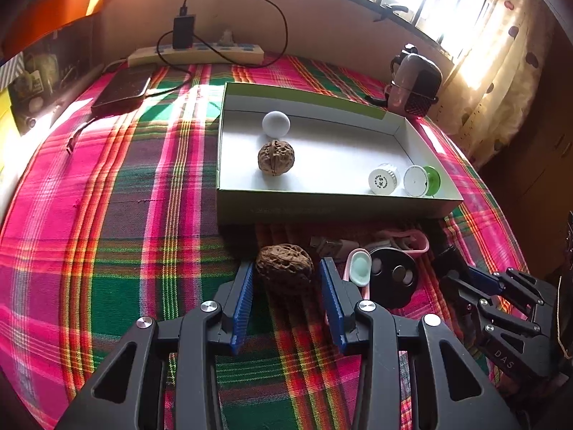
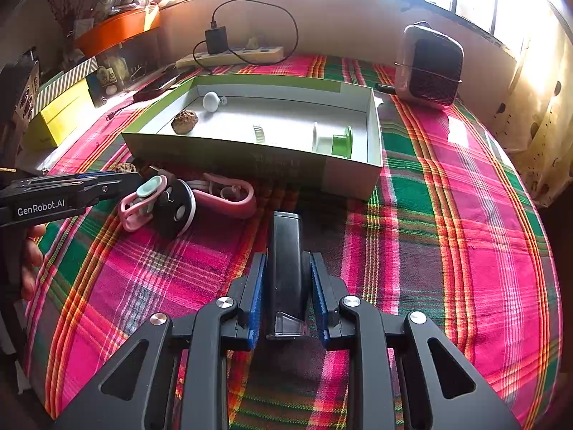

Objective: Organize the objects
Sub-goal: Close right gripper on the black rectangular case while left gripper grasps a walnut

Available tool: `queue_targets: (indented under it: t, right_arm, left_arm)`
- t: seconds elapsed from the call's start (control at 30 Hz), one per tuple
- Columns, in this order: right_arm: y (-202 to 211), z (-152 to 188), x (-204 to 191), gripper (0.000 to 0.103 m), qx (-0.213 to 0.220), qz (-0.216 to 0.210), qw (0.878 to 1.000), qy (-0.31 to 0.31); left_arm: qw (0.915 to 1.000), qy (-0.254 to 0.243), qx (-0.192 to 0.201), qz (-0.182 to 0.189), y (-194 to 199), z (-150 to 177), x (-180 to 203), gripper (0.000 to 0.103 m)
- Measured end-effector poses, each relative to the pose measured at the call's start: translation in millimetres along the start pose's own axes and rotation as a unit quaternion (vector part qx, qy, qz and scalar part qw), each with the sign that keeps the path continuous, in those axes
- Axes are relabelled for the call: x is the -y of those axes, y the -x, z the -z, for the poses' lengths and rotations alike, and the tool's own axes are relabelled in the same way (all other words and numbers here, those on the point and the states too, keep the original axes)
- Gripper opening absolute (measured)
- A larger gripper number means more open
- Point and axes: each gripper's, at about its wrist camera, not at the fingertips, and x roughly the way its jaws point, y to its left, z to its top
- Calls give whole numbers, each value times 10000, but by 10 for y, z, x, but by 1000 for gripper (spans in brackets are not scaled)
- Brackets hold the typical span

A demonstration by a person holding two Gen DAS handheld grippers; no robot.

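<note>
A brown walnut (image 1: 284,265) lies on the plaid cloth between the blue pads of my left gripper (image 1: 285,268). The pads flank it with slim gaps, so the gripper is open. In the right wrist view this gripper (image 2: 134,177) comes in from the left, with the walnut (image 2: 125,167) at its tips. My right gripper (image 2: 288,265) is shut on a black oblong case (image 2: 286,251) that points toward the box. The open white box (image 1: 322,204) holds a second walnut (image 1: 275,157), a white ball (image 1: 275,123), a white jar (image 1: 383,179) and a green-and-white spool (image 1: 422,180).
Pink clips (image 2: 229,197), a black disc (image 2: 175,211) and a mint-capped piece (image 2: 150,186) lie just in front of the box. A power strip (image 1: 197,55) with a charger, a dark phone (image 1: 123,89) and a small fan (image 2: 429,68) stand farther back. A person's hand (image 2: 30,251) shows at far left.
</note>
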Motion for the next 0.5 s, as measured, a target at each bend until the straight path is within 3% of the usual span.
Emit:
queue_targets:
  t: [0.5]
  right_arm:
    - [2, -5, 3, 25, -1, -3, 10000, -2]
  left_arm:
    - [9999, -22, 66, -120, -33, -41, 2, 35]
